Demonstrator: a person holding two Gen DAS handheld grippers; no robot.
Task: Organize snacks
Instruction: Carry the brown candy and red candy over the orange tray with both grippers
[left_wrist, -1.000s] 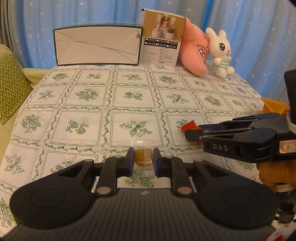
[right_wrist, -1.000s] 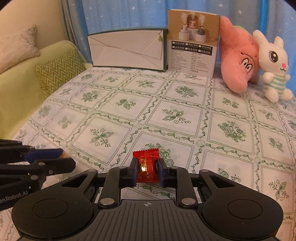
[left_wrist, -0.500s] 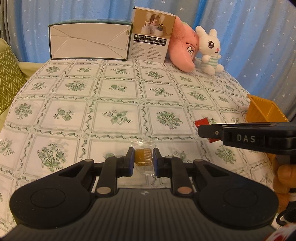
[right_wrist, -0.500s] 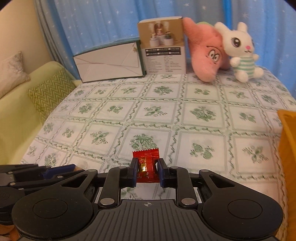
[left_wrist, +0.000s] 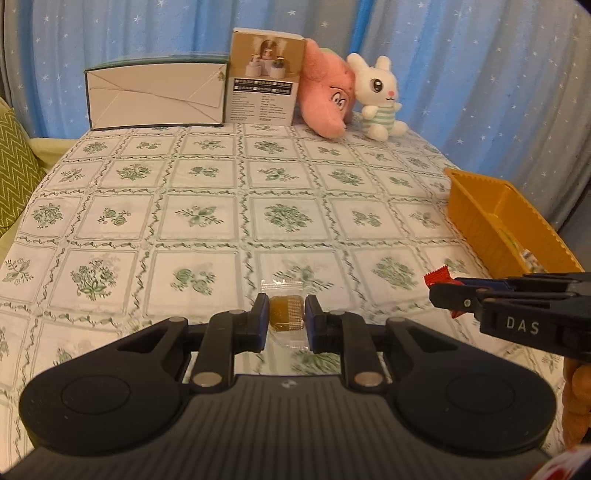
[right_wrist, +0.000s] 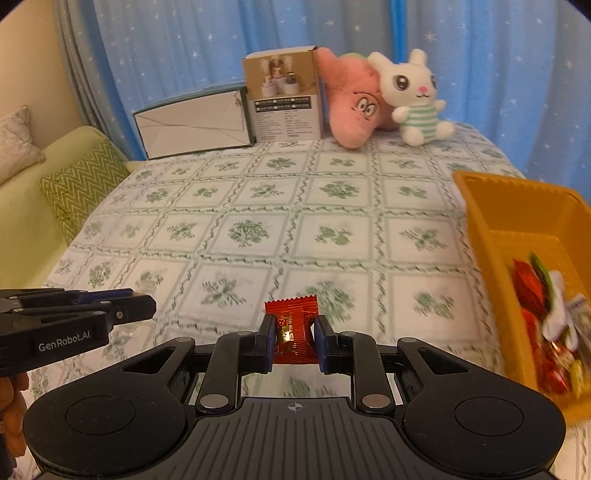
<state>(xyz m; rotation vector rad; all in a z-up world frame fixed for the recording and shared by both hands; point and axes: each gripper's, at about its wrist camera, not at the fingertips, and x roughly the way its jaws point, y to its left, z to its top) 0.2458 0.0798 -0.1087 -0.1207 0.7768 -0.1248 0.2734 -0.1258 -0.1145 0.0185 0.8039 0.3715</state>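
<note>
Snacks are held up in both tools, above a worktop with a white cloth (left_wrist: 207, 177) that has green flowers in squares. The left tool (left_wrist: 286, 321) pinches a brown candy in a clear wrapper (left_wrist: 286, 314). The right tool (right_wrist: 294, 341) pinches a red candy (right_wrist: 293, 332). A yellow bin (right_wrist: 517, 218) sits at the right edge of the worktop, with more wrapped snacks (right_wrist: 550, 321) inside. Blue curtains with little stars (left_wrist: 480, 74) hang behind. At the far end stand a flat white box (left_wrist: 155, 96), a tall brown box (left_wrist: 264, 85), a pink plush toy (left_wrist: 325, 99) and a white bunny toy (left_wrist: 378, 99). A green zigzag pillow (right_wrist: 81, 188) lies on a pale sofa (right_wrist: 26, 221) to the left. The middle of the cloth is bare between the tools and the bin.
</note>
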